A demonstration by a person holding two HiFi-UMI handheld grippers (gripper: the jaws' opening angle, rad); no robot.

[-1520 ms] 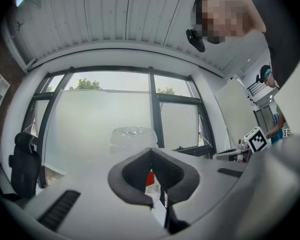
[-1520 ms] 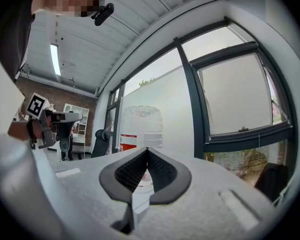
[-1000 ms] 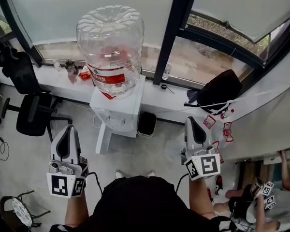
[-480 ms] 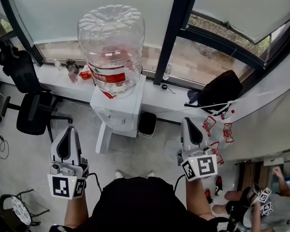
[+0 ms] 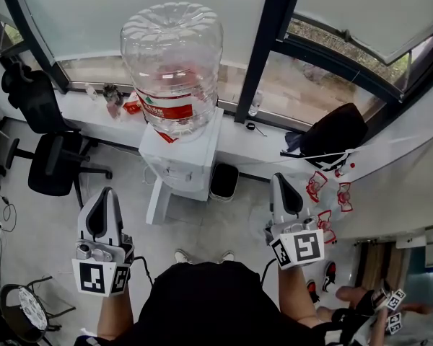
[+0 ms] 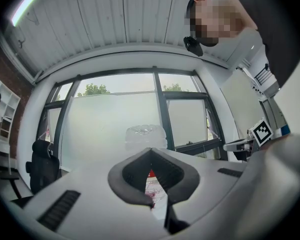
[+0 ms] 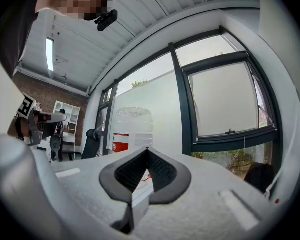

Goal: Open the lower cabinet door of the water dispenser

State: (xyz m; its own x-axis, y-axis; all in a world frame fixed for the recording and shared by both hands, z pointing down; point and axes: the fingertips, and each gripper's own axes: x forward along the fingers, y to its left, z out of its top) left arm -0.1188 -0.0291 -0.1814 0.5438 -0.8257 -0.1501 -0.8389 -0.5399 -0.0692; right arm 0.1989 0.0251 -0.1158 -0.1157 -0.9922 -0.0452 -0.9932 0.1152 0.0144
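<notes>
The white water dispenser [image 5: 182, 158] stands against the window sill with a big clear bottle [image 5: 172, 62] on top. Its lower body [image 5: 156, 202] shows steeply from above, so I cannot make out the cabinet door. My left gripper [image 5: 105, 192] hangs shut, left of and nearer than the dispenser, apart from it. My right gripper [image 5: 281, 177] is shut too, off to the dispenser's right. In the left gripper view the left gripper [image 6: 151, 150] has its tips together, empty, with the bottle [image 6: 146, 136] far ahead. The right gripper [image 7: 147, 149] also holds nothing, the bottle [image 7: 132, 129] beyond it.
A black office chair [image 5: 54, 168] stands left of the dispenser and a small black bin [image 5: 222, 182] at its right. A black bag [image 5: 332, 132] lies on the sill, with red-and-white items [image 5: 325, 193] below it. Another person with marker cubes [image 5: 390, 310] is at the lower right.
The head view has drifted, so the dispenser sits slightly further right and lower. My right gripper shifted a little to the left. The left gripper has stayed still.
</notes>
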